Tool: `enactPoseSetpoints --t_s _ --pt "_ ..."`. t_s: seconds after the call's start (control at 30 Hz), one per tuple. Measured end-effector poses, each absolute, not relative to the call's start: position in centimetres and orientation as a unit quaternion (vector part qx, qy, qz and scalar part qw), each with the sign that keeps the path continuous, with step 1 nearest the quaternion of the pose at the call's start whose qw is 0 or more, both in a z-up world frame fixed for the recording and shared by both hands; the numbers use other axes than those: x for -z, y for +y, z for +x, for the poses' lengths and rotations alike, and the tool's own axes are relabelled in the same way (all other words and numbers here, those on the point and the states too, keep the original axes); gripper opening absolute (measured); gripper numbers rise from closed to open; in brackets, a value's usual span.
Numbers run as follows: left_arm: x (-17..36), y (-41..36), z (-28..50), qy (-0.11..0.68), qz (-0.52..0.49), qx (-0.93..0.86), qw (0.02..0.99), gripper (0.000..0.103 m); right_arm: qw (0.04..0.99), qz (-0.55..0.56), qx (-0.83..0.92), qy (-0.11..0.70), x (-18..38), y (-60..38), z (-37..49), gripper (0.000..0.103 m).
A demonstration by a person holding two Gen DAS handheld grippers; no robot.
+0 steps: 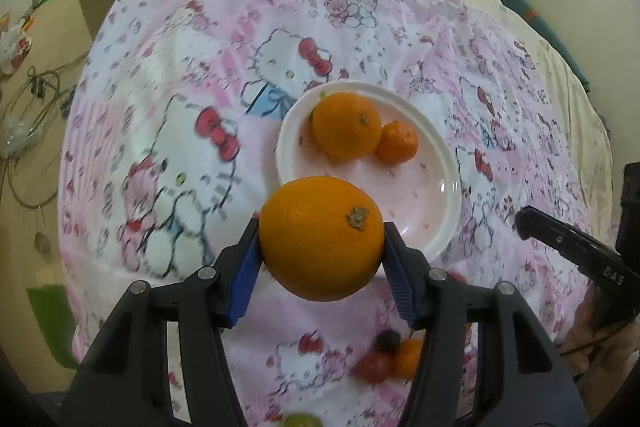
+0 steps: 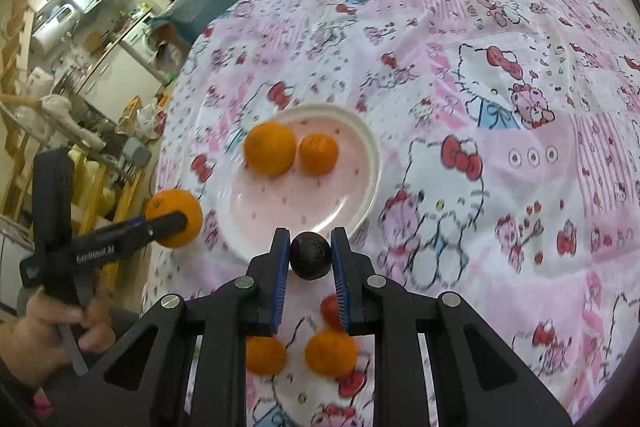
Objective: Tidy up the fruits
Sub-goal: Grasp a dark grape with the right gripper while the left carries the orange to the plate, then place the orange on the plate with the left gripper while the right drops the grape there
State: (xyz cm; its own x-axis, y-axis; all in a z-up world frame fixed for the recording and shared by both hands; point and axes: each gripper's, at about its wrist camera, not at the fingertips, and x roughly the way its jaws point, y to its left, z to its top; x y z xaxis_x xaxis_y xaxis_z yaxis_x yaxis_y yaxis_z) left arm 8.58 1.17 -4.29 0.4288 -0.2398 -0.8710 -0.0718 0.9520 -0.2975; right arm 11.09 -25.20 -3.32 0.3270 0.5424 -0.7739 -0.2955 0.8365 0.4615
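Over a bed spread with a pink cartoon-cat sheet (image 1: 192, 75), a person is holding a claw in each hand. The left claw (image 1: 322, 239) is gripping a large orange (image 1: 320, 237) between its blue pads, keeping it in the air just beside the near rim of a white plate (image 1: 436, 195). The right claw (image 2: 310, 255) is clenching a small dark round fruit (image 2: 310, 255) and hovering it above the plate's near edge. On the plate, a medium orange (image 1: 346, 125) and a smaller orange (image 1: 397, 142) are sitting side by side, touching. Near the lower edge of the right wrist view, two more small oranges (image 2: 331, 353) and a red fruit (image 2: 330, 309) are lying on the sheet, partly hidden behind the claw. A hand (image 2: 52, 331) is gripping the left claw's handle at the left of that view
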Motion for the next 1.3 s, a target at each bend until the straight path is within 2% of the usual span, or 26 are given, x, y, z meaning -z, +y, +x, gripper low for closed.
enactPoseSetpoints --t_s 0.5,0.63,1.3 --pt "9.2 -1.6 13.4 0.568 -0.126 0.059 0.811 0.053 0.784 0.107 -0.258 0.554 8.1 -23.0 17.3 0.022" --pt "9.7 -1.1 14.3 0.569 -0.151 0.059 0.806 0.053 0.775 0.109 -0.259 0.566 9.4 -22.2 18.0 0.022" --pt "9.9 -2.8 14.2 0.598 -0.113 0.065 0.791 0.059 0.759 0.146 -0.266 0.575 9.6 -22.4 18.8 0.026"
